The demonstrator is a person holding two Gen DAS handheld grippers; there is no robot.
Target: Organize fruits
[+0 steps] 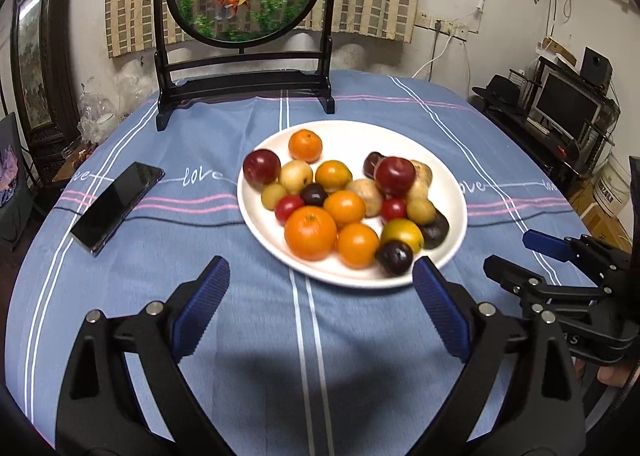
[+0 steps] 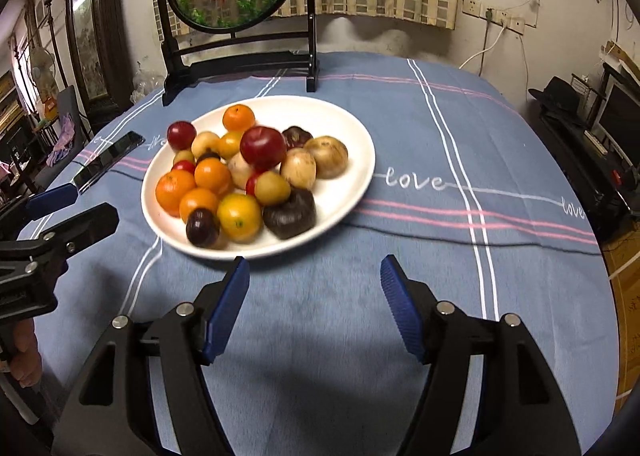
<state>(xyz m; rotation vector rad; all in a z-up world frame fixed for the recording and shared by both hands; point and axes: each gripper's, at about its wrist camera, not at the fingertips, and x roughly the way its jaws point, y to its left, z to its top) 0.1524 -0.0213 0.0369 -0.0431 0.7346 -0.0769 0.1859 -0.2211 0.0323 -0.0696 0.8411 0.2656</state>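
A white plate [image 1: 360,130] sits mid-table, heaped with mixed fruit: a big orange [image 1: 310,233] at the near side, a red plum [image 1: 395,175] on top of the pile, and a dark plum [image 1: 395,257] at the near rim. My left gripper [image 1: 320,268] stands wide open just short of the plate's near rim, nothing between its blue pads. My right gripper [image 2: 313,262] is open too, empty, in front of the plate [image 2: 352,160] and slightly to its right. Each gripper shows in the other's view: the right gripper [image 1: 510,250] and the left gripper [image 2: 94,202].
A black phone [image 1: 116,206] lies on the blue striped tablecloth [image 1: 224,136] left of the plate. A round goldfish screen on a black stand [image 1: 244,88] stands behind the plate. Shelves with a monitor [image 1: 568,106] are off the table's right edge.
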